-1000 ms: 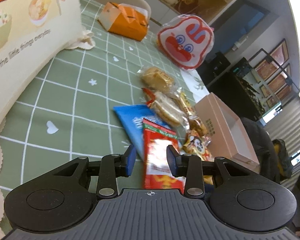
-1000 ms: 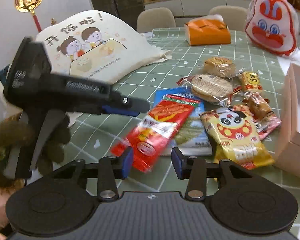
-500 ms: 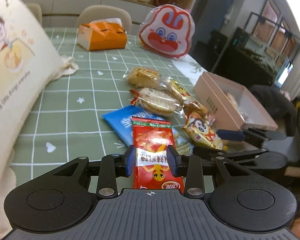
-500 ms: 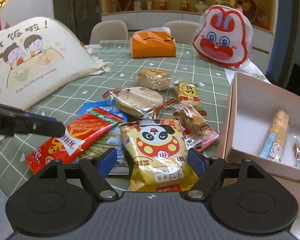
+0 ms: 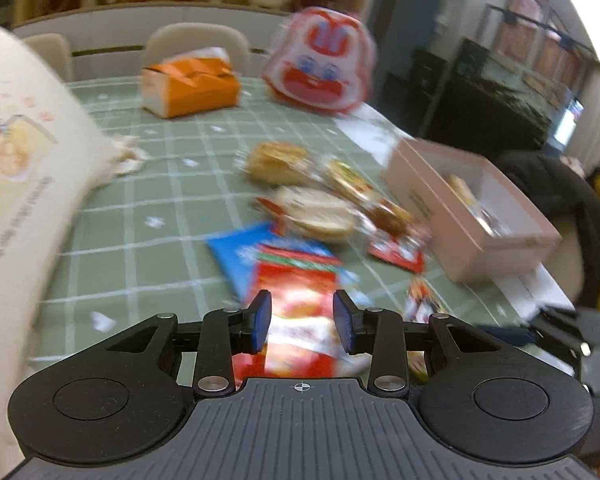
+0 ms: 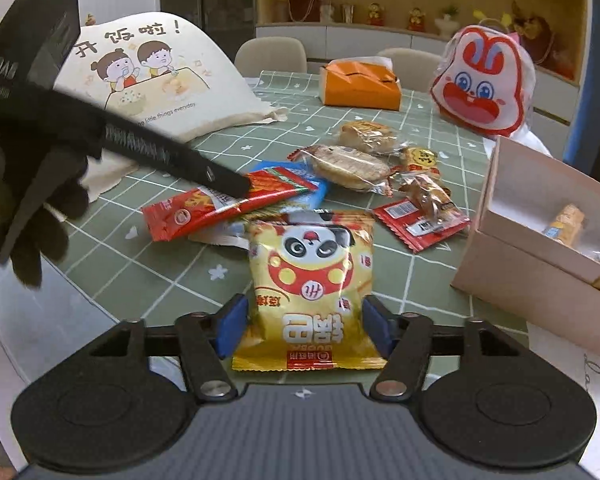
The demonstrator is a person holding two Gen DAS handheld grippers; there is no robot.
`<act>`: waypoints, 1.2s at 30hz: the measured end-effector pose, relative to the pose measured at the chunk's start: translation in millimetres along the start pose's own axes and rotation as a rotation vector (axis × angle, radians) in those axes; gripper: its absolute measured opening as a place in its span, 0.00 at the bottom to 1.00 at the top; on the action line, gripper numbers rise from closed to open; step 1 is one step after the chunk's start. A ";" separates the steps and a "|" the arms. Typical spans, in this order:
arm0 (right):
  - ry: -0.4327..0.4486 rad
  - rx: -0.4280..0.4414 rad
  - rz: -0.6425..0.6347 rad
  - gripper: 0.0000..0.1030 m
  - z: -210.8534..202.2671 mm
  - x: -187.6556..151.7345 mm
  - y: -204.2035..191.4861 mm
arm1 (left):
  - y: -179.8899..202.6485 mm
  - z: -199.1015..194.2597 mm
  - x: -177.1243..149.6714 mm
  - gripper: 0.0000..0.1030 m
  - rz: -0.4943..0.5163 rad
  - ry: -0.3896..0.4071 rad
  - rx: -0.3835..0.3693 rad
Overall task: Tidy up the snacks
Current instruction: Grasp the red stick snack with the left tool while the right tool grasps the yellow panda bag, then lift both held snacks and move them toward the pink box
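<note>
My left gripper (image 5: 301,321) is shut on the red snack packet (image 5: 296,308), which lies over a blue packet (image 5: 236,249); the view is blurred. In the right wrist view the left gripper (image 6: 242,184) holds that red packet (image 6: 204,210) lifted at one end. My right gripper (image 6: 302,326) is closed on the yellow panda snack bag (image 6: 310,280) near the table's front edge. Several wrapped cakes and biscuits (image 6: 350,162) lie behind. A pink open box (image 6: 540,236) with a few snacks inside stands to the right.
A cream cloth bag (image 6: 156,76) lies at the left on the green checked tablecloth (image 6: 152,276). An orange tissue box (image 6: 360,86) and a red rabbit bag (image 6: 482,86) stand at the back. Chairs stand behind the table.
My right gripper has closed from wide open onto the yellow panda bag and pulled it nearer. My left gripper keeps the red packet and has swung, blurring its view.
</note>
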State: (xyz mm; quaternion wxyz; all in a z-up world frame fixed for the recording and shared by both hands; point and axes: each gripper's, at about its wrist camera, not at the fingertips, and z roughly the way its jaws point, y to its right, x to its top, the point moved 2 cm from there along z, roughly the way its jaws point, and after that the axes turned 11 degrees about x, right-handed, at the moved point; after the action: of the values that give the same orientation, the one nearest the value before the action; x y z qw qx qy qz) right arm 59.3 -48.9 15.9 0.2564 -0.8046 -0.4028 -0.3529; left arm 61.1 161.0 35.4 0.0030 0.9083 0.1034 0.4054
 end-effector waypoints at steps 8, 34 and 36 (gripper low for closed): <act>0.085 0.032 0.092 0.72 -7.2 7.6 9.0 | -49.9 23.3 -3.7 0.37 -0.213 -0.116 -0.119; 0.032 -0.021 0.084 0.72 50.1 34.8 -4.4 | -3.6 34.8 -2.1 0.19 -0.158 -0.079 -0.246; 0.035 -0.026 0.072 0.73 50.1 33.4 -5.8 | -7.2 31.9 -2.4 0.18 -0.166 -0.067 -0.259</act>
State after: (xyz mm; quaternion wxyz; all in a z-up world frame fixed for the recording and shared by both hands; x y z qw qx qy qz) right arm 86.8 4.8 11.5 0.2656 -0.8156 -0.3644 -0.3627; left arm 81.7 170.0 11.6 0.1569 0.9016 0.1250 0.3833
